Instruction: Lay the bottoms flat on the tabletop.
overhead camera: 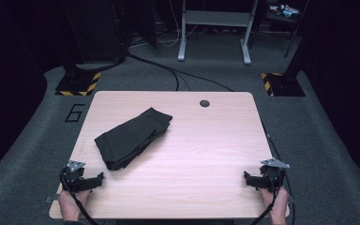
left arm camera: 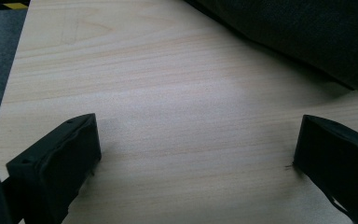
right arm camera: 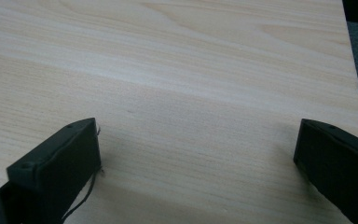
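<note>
Cloth (overhead camera: 132, 137), dark and folded into a loose bundle, lies on the left half of the tabletop (overhead camera: 206, 154), slanting away toward the far side. That is the thing to be handled here, by the look of it, and nothing holds it yet. The left gripper (overhead camera: 93, 180) rests at the near left corner, jaws spread wide with bare wood between them; in the left gripper view the cloth's edge (left arm camera: 307, 37) sits just ahead and to one side, near but apart. The right gripper (overhead camera: 249, 179) waits at the near right corner, jaws wide open too (well apart from the cloth). Both sit low and level, ready to start, I'd judge. Nothing stands in the way. A round cable hole (overhead camera: 204, 103) marks the far edge; beyond, cables (overhead camera: 168, 70) cross the carpet and a grey desk frame (overhead camera: 215, 28) stands.
</note>
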A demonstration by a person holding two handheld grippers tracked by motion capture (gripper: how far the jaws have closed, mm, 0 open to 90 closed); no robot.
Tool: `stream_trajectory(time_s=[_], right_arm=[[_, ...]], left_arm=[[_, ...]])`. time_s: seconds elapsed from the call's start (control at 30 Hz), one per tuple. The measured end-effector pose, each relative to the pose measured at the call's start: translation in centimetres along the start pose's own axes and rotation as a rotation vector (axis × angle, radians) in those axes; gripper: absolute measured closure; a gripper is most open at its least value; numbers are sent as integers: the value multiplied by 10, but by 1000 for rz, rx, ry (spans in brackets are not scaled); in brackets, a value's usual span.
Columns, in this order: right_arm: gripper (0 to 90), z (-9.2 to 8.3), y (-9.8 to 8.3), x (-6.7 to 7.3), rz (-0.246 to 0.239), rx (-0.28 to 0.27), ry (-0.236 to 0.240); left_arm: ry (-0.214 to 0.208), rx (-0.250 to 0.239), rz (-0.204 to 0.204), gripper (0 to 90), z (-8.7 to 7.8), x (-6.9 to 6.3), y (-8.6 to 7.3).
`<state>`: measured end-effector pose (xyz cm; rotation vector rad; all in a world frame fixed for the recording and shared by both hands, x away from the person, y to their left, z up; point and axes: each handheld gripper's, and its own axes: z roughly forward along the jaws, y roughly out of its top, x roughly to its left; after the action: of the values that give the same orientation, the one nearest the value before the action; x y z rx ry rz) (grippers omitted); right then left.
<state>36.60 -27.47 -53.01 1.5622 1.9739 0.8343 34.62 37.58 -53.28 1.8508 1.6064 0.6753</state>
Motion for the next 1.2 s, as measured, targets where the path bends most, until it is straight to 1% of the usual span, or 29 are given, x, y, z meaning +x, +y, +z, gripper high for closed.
stream_trajectory(time_s=[0.1, 0.3, 0.33, 0.43, 0.57, 0.63, 0.7, 0.73, 0.77, 0.8, 0.83, 0.9, 0.97, 1.0, 1.03, 1.1, 1.13, 1.17, 1.2], right_arm=[[0, 0, 0, 0, 4, -1, -13], [0, 0, 1, 0, 7, 0, -10], [0, 0, 1, 0, 7, 1, -9], [0, 1, 1, 0, 7, 1, -9], [0, 1, 1, 0, -2, 0, -4], [0, 1, 1, 1, -5, -2, -5], [0, 2, 2, 1, -9, -2, 0], [0, 2, 2, 1, -2, 2, 5], [0, 2, 2, 1, -6, -1, 8], [0, 2, 2, 1, -6, 0, 9], [0, 2, 2, 1, -8, 1, 10], [0, 2, 2, 1, -8, 1, 12], [0, 2, 2, 1, -17, 3, 16], [0, 2, 2, 1, -16, 4, 18], [0, 2, 2, 1, -20, 1, 17], [0, 2, 2, 1, -19, 2, 17], [0, 2, 2, 1, -16, 4, 18], [0, 2, 2, 1, -17, 3, 18], [0, 2, 2, 1, -17, 3, 18]], left_arm=[[-1, -1, 2, 1, 0, 0, 0], [-4, -5, 4, 1, 1, -1, 0], [-4, 3, 8, 1, 0, -1, 1], [-2, -5, 5, 1, 1, -1, 0], [23, -16, 20, 1, -1, -5, 0], [28, -17, 27, 1, -1, -5, 0], [25, -17, 21, 0, 0, -5, 0], [20, -10, 13, 0, -1, -5, 0], [15, -10, 17, 0, 0, -3, 0], [9, -6, 3, 0, 0, -3, 0], [1, -1, 1, 0, 0, -1, 1], [4, -3, -1, 0, 1, -1, 1], [8, 2, -3, 0, 0, -1, 1], [12, -10, -4, 0, 0, -1, 1], [-4, -8, -11, 0, 0, 0, 1], [-14, -12, -28, 0, -1, 3, 1], [-23, -23, -38, 0, -2, 4, 1], [-23, -23, -38, 0, -2, 4, 1], [-33, -24, -38, 0, -4, 5, 2]])
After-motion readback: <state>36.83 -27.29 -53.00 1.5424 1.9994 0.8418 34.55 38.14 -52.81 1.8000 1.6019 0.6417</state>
